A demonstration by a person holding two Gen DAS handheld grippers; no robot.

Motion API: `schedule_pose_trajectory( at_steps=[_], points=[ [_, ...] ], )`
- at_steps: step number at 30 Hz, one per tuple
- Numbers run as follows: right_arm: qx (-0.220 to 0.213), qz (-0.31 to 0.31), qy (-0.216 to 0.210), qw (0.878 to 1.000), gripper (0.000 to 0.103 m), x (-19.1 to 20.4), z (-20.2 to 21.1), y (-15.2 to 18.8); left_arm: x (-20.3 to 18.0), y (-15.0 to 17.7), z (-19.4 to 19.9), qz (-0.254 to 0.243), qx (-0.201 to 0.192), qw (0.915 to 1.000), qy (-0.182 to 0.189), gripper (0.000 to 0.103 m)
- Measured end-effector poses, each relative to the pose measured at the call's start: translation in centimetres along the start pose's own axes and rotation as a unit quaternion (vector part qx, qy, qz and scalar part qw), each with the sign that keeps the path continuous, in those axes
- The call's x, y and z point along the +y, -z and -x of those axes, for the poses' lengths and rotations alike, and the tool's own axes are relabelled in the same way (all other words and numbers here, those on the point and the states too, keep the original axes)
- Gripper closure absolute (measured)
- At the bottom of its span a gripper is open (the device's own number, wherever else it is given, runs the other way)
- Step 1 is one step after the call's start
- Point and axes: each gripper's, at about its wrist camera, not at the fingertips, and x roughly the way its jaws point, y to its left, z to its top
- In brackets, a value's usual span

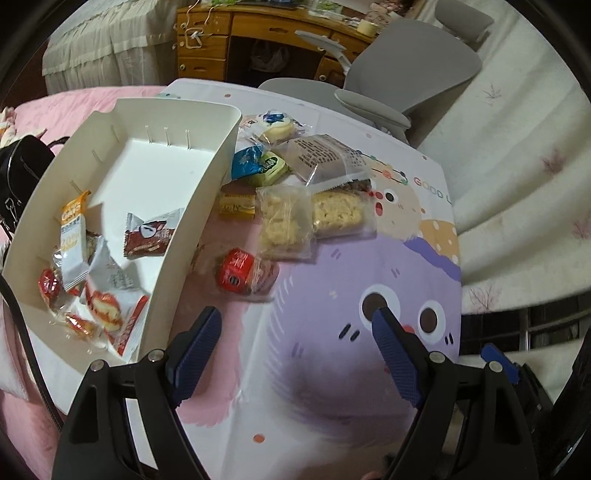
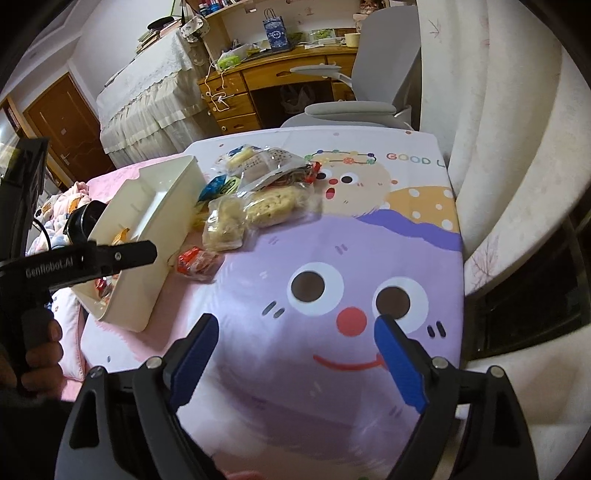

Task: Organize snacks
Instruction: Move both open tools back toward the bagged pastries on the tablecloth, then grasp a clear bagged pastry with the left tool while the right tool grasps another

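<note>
A white rectangular bin (image 1: 192,206) stands on the left of the cartoon tablecloth (image 1: 332,369) and holds several wrapped snacks (image 1: 92,280). Beside it lie a red-wrapped snack (image 1: 242,271), two clear bags of pale crackers (image 1: 284,221), a yellow bar (image 1: 236,206), a green pack (image 1: 269,168) and more packets behind. My left gripper (image 1: 295,325) is open and empty, hovering just in front of the red snack. My right gripper (image 2: 295,332) is open and empty over the purple face print. The bin (image 2: 147,266), the red snack (image 2: 195,264) and the left gripper's body (image 2: 92,258) show in the right wrist view.
A grey office chair (image 1: 406,74) and a wooden desk (image 1: 258,33) stand beyond the table's far edge. A curtain (image 1: 517,147) hangs along the right side. A black bag (image 1: 18,177) lies on the pink bedding at left.
</note>
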Motion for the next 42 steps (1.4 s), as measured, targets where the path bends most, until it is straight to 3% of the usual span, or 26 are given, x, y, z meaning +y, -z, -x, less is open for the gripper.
schedule_pose_trajectory(
  at_steps=[12, 20, 29, 36, 38, 42],
  points=[
    [-0.033, 0.036, 0.002, 0.999, 0.014, -0.5, -6.2, -4.8, 0.6, -4.6, -7.6, 0.073, 0.034, 0.9967, -0.013, 0.020],
    [-0.055, 0.095, -0.019, 0.994, 0.014, -0.1, -11.1, -6.8, 1.1, -6.0, -11.2, 0.082, 0.038, 0.9957, -0.023, 0.020],
    [-0.069, 0.155, -0.035, 0.985, 0.014, 1.9, -14.6, -6.9, 1.5, -6.8, -13.5, 0.086, 0.051, 0.9945, -0.032, 0.021],
    [-0.069, 0.161, -0.029, 0.984, 0.014, 2.2, -15.7, -7.2, 1.4, -7.2, -15.2, 0.090, 0.056, 0.9937, -0.037, 0.034],
    [-0.069, 0.160, -0.027, 0.984, 0.014, 2.2, -15.9, -7.4, 1.3, -7.3, -15.2, 0.091, 0.047, 0.9941, -0.034, 0.047],
    [-0.067, 0.155, -0.029, 0.985, 0.014, 2.1, -16.4, -8.0, 1.2, -7.5, -15.2, 0.093, 0.045, 0.9938, -0.040, 0.063]
  ],
)
